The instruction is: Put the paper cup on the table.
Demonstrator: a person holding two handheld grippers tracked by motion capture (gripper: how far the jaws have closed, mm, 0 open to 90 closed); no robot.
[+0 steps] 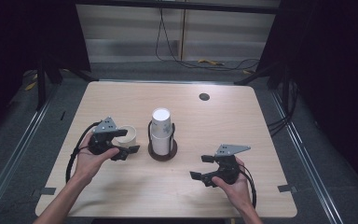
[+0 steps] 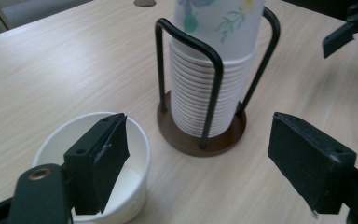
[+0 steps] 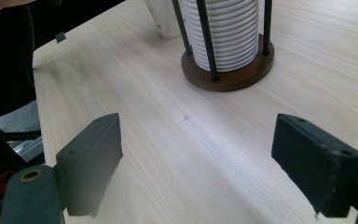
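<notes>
Paper-thin and light, the single cup (image 2: 98, 163) is probably easily crushed and best pinched gently at its rim, where the open left gripper (image 2: 200, 158) is straddled by one jaw.

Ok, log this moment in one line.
left gripper: open, one jaw over single paper cup | right gripper: open, empty | cup stack: in holder
</notes>
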